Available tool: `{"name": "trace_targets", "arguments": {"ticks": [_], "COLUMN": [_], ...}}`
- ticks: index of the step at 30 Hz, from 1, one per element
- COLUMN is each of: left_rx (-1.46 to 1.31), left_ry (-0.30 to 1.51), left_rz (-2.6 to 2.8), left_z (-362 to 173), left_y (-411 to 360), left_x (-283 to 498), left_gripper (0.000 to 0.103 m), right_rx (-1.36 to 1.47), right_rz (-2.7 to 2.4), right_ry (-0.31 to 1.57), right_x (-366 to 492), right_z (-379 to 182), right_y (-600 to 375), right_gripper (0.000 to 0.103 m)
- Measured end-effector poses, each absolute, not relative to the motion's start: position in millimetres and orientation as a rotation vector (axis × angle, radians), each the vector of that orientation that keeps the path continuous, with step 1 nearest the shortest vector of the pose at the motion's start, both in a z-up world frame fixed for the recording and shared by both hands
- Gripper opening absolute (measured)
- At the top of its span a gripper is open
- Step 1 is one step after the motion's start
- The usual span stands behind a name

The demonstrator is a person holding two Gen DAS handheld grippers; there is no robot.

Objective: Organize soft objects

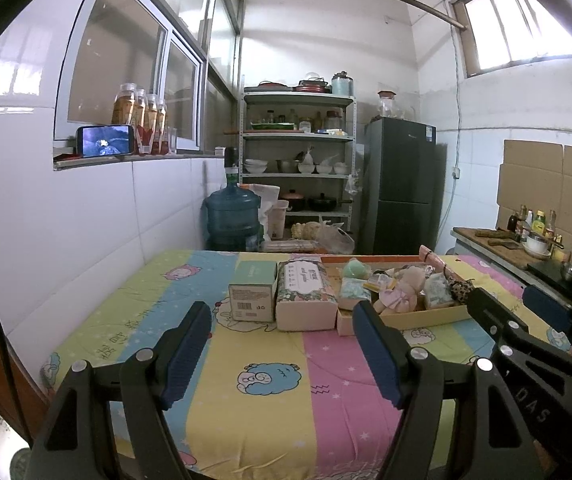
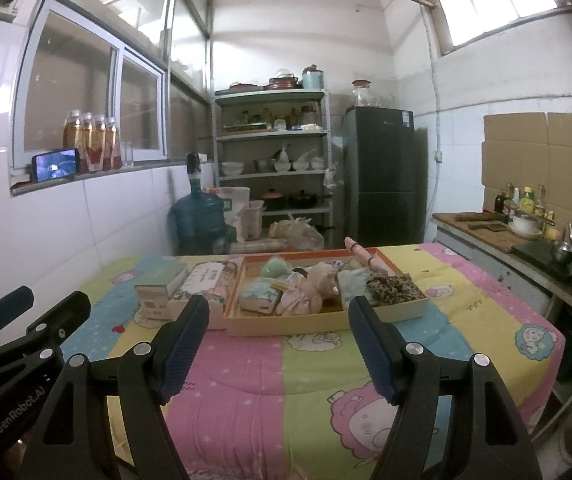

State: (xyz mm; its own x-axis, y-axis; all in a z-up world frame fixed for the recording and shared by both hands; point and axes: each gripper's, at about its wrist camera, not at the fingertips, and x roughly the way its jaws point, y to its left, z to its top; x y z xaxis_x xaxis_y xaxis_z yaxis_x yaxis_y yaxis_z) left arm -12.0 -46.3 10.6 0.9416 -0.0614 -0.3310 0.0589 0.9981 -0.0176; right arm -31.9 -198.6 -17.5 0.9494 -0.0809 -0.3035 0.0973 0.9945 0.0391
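Observation:
A shallow cardboard tray (image 2: 318, 322) (image 1: 434, 318) lies on a bright striped quilt (image 2: 266, 380) and holds soft items: a pink plush doll (image 2: 306, 292) (image 1: 400, 290), a green puff (image 2: 278, 269), a patterned tissue pack (image 2: 260, 296) and a leopard-print pouch (image 2: 394, 286). Left of the tray stand a floral tissue box (image 1: 306, 296) (image 2: 210, 280) and a green carton (image 1: 254, 292) (image 2: 158, 292). My left gripper (image 1: 282, 320) hovers open, short of the two boxes. My right gripper (image 2: 278, 312) hovers open before the tray's near wall. Neither holds anything.
White tiled wall runs along the left. Beyond the quilt stand a blue water jug (image 1: 232, 216), a metal shelf (image 1: 298, 152) with dishes and a dark fridge (image 1: 400, 184). A counter (image 2: 526, 240) with bottles and pots borders the right side.

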Motion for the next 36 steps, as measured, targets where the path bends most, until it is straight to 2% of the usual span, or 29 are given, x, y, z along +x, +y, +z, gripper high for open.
{"name": "trace_targets", "arguments": {"ticks": [36], "left_rx": [-0.010], "left_ry": [0.339], "left_rz": [-0.061], "left_z": [11.3], "left_y": [-47.3], "left_x": [-12.7], "left_gripper": [0.073], "right_rx": [0.052], "right_rz": [-0.091], "right_ry": [0.303], "right_x": [-32.7], "right_z": [-16.8], "right_y": [-195.6], "right_gripper": [0.074]}}
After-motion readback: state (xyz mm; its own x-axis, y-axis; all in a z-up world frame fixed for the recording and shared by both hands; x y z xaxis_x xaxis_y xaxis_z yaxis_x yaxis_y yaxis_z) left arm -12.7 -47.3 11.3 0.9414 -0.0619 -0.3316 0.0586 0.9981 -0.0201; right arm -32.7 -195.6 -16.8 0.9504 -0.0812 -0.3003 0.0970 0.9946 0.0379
